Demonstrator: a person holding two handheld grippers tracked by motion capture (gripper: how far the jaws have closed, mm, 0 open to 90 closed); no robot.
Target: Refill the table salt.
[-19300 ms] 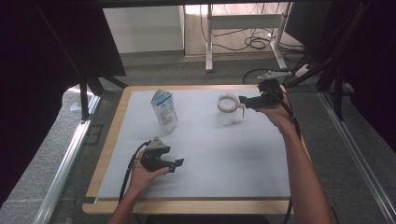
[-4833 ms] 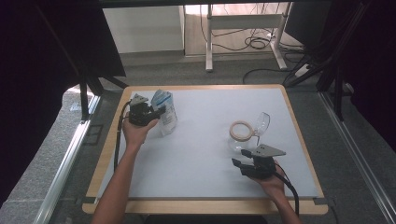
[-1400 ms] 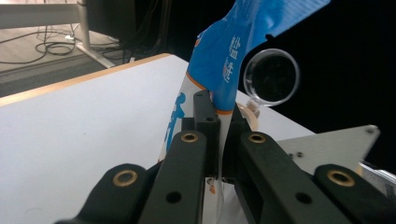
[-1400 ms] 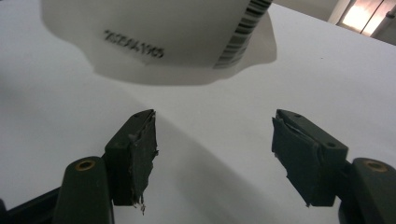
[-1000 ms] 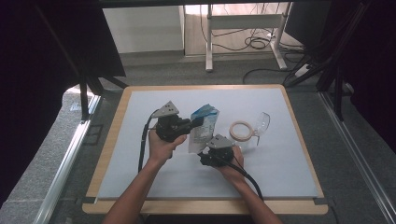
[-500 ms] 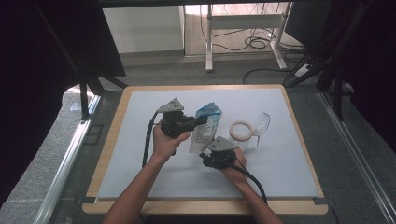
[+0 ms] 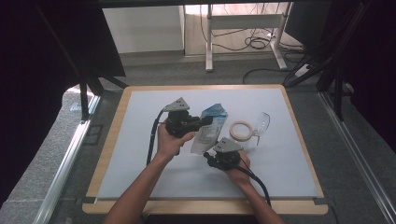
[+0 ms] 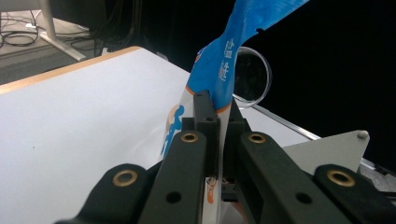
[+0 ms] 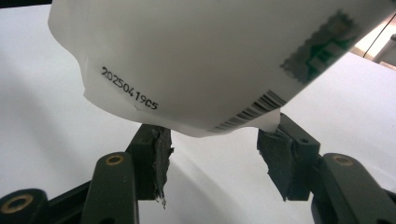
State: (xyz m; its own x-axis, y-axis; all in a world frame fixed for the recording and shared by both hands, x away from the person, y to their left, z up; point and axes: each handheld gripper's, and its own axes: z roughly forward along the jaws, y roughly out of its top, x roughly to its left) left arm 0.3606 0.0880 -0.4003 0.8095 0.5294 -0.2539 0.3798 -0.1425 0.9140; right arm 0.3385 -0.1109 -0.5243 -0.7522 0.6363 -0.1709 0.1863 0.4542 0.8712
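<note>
A blue and white bag (image 7: 208,132) hangs tilted above the table, and my left gripper (image 7: 201,122) is shut on its upper part. In the left gripper view the jaws of that gripper (image 8: 217,112) pinch the bag (image 8: 223,60) flat between them. My right gripper (image 7: 208,158) sits at the bag's lower end. In the right gripper view the white printed underside of the bag (image 9: 210,56) hangs between the pads (image 9: 159,156), which stand apart from it; these jaws of the right gripper (image 9: 217,161) have just been closing.
A roll of tape (image 7: 241,130) and a clear round dish (image 7: 262,123) lie right of the bag; that dish (image 8: 252,74) stands behind the bag in the left gripper view. The white sheet (image 7: 140,154) covers the wood-rimmed table. Cables trail from both grippers.
The left gripper and the bag have shifted slightly to the right. The right gripper has edged a little toward the table's front, staying at the bag's lower end.
</note>
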